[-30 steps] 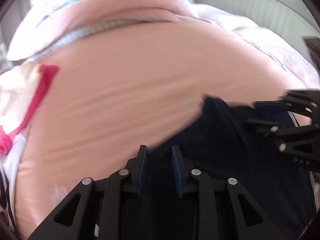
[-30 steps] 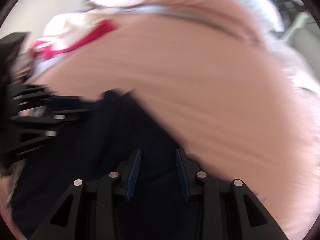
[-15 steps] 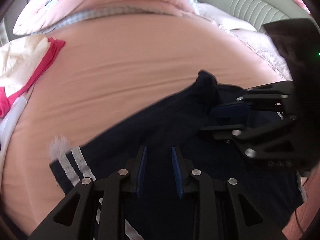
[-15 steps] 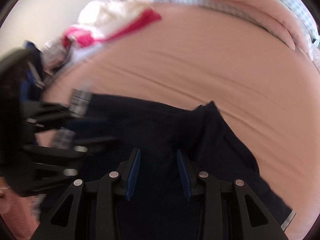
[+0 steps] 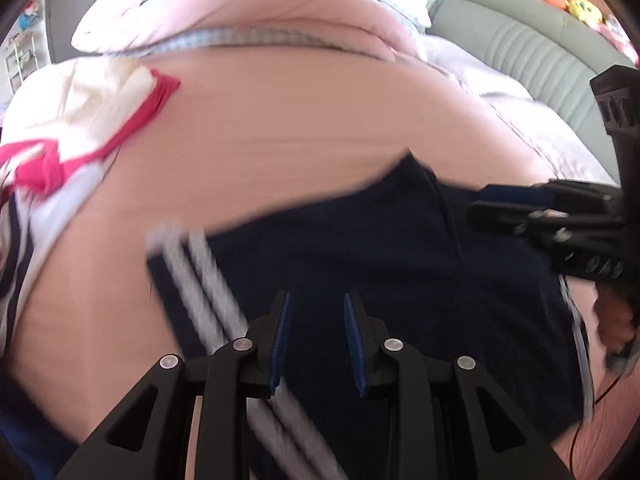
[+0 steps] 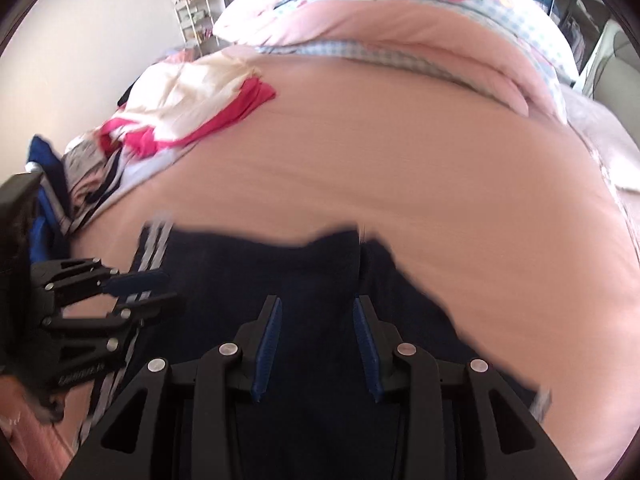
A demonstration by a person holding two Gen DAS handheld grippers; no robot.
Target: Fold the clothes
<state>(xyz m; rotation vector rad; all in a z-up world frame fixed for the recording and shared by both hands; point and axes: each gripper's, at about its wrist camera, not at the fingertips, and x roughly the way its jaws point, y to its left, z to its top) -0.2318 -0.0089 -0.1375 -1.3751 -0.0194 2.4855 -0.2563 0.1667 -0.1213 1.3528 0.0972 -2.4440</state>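
Dark navy shorts with white side stripes [image 5: 360, 248] lie spread on the pink bed sheet [image 5: 320, 120], also in the right wrist view [image 6: 248, 272]. My left gripper [image 5: 316, 312] hovers over the shorts near their striped left edge, jaws open and empty. My right gripper [image 6: 316, 312] hovers over the shorts' middle, jaws open and empty. Each gripper shows in the other's view, the right one [image 5: 520, 208] at the shorts' right side, the left one [image 6: 132, 292] at the striped side.
A heap of white, pink and striped clothes [image 6: 180, 112] lies at the bed's far left. A folded pink and blue-checked quilt [image 6: 400, 28] lies along the far side. A grey-green sofa [image 5: 520, 40] stands beyond on the right.
The shorts have come down and spread flat on the sheet. Both grippers have pulled back and upward, so more of the bed and the striped edge show.
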